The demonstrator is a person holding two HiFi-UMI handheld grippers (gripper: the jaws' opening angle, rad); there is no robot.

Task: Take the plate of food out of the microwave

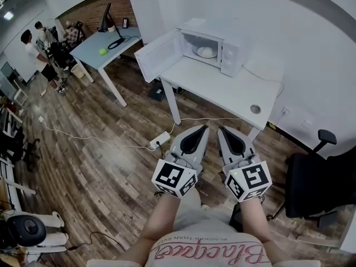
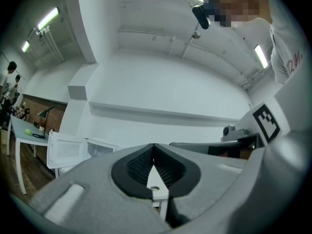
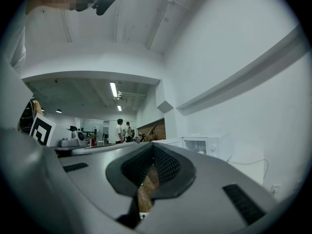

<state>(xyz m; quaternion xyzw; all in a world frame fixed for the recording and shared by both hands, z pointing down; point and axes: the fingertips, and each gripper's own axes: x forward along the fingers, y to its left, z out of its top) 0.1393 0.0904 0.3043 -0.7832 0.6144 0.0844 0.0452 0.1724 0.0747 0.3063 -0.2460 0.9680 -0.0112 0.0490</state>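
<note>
A white microwave (image 1: 214, 49) stands on a white table (image 1: 233, 96) against the wall, its door (image 1: 158, 54) swung open to the left. Inside it lies a white plate of food (image 1: 207, 52). My left gripper (image 1: 199, 129) and right gripper (image 1: 222, 130) are side by side in front of the table, well short of the microwave, both shut with nothing between their jaws. The left gripper view shows its closed tips (image 2: 154, 145) and the open microwave (image 2: 80, 152) at far left. In the right gripper view the tips (image 3: 153, 145) meet, with the microwave (image 3: 204, 144) to the right.
A light desk (image 1: 103, 46) with a green ball and a lamp stands at the back left, with people (image 1: 41, 49) beyond it. A power strip (image 1: 159, 140) and cables lie on the wooden floor. A black office chair (image 1: 320, 182) stands at the right.
</note>
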